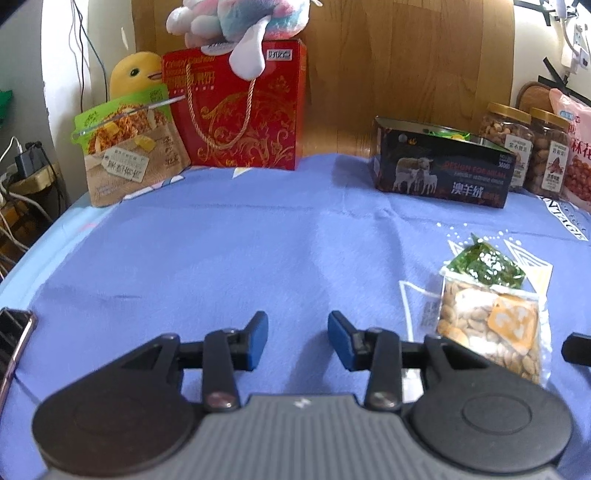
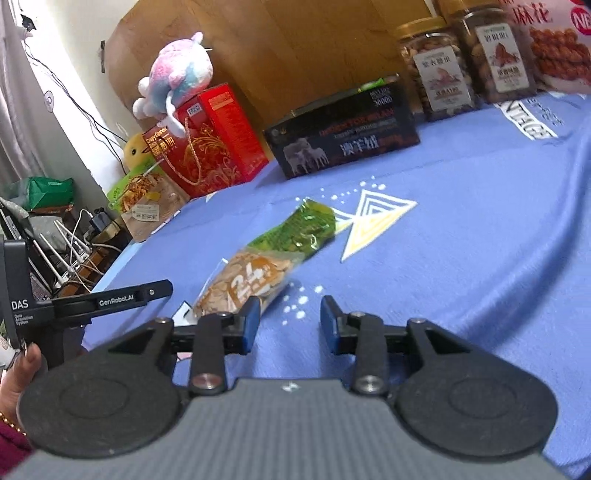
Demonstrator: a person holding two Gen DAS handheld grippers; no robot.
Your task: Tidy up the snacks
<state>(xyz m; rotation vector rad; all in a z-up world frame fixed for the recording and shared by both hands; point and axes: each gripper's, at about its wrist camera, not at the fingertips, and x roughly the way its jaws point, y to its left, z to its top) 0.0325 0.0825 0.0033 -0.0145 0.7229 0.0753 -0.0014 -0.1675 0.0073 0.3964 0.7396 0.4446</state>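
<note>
Two snack packets lie loose on the blue-covered worktop (image 1: pixel 258 240). From the left wrist view, the nut packet (image 1: pixel 491 332) sits to the right of the left gripper (image 1: pixel 298 338), which is parted and empty, nothing between its blue pads. The green packet (image 1: pixel 484 264) lies just behind the nuts, touching or overlapping them. A grab at the slick film could slide the packet along the cloth or drag the green one with it. Farther back stands the open black box (image 1: pixel 443 166), with nut jars (image 1: pixel 528 147) beside it on the right; a red gift box (image 1: pixel 240 110) with a plush toy (image 1: pixel 236 22) on top stands well to the left.

From the right wrist view, the right gripper (image 2: pixel 290 319) is likewise released and empty, its left pad just over the near end of the nut packet (image 2: pixel 247 284). Closing now would likely catch only a corner, and the bag could tear or slip free. The left device's arm (image 2: pixel 122 295) reaches in close by, so the two could collide.
</note>
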